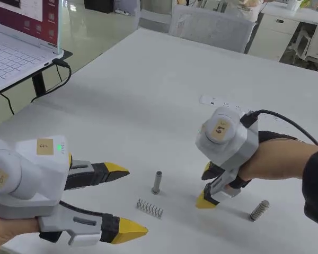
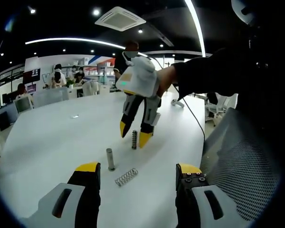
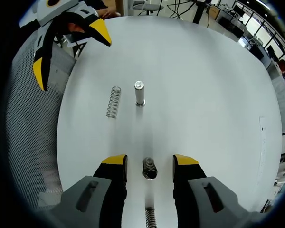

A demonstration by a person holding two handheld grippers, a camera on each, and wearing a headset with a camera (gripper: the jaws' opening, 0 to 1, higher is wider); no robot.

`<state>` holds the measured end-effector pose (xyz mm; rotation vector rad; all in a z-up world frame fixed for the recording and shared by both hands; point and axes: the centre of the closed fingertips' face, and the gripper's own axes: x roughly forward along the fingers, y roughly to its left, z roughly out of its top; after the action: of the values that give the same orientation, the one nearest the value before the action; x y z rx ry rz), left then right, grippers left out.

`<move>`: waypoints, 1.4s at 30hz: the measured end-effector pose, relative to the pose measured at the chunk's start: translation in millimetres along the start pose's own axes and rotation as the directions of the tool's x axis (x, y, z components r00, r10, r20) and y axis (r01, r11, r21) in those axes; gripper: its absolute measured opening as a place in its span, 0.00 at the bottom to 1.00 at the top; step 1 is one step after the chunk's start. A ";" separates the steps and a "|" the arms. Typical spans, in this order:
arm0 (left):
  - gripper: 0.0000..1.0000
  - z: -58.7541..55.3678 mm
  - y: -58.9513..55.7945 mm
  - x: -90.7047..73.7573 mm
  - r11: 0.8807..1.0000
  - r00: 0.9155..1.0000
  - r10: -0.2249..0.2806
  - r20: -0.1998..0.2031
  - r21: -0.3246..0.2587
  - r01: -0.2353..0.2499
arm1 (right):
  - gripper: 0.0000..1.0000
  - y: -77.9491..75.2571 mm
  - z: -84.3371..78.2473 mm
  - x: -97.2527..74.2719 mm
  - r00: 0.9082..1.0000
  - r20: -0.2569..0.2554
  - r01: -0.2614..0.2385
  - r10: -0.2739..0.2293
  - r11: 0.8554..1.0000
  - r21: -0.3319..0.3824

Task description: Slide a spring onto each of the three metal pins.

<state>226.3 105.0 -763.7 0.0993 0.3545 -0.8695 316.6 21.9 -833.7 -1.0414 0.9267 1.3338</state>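
Note:
A bare metal pin (image 1: 157, 182) (image 2: 110, 159) (image 3: 139, 93) stands upright on the white table (image 1: 148, 95). A loose spring (image 1: 149, 208) (image 2: 126, 176) (image 3: 113, 101) lies beside it. My left gripper (image 1: 124, 200) (image 2: 138, 167) is open, its yellow tips short of both. My right gripper (image 1: 206, 185) (image 3: 150, 160) is open and points down at the table. A spring-wrapped pin (image 3: 149, 168) (image 2: 134, 139) sits between its jaws, touching neither. A second spring-wrapped pin (image 1: 258, 210) lies tilted just right of that gripper.
An open laptop (image 1: 16, 37) on a stand with a black cable (image 1: 58, 79) is at the far left. A grey chair (image 1: 212, 26) stands behind the table's far edge. A white strip (image 1: 222, 103) lies beyond my right gripper.

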 end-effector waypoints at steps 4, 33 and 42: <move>0.59 0.7 -0.4 -0.1 1.000 1.000 0.000 0.000 0.001 0.000 | 0.38 -0.3 5.1 -1.8 1.000 0.013 0.009 -0.009 1.000 -0.002; 0.59 1.6 -0.5 -3.3 1.000 1.000 -0.009 -0.001 0.020 0.009 | 0.32 30.5 44.3 -12.4 0.996 0.092 0.025 -0.020 0.998 -0.055; 0.59 1.0 0.2 -4.8 1.000 1.000 -0.004 0.001 0.018 0.004 | 0.27 48.3 57.5 -6.5 0.994 0.110 -0.006 0.015 0.997 -0.076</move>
<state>223.9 108.4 -761.2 0.1150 0.3454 -0.8769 265.1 73.0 -813.3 -1.0106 0.8052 1.4300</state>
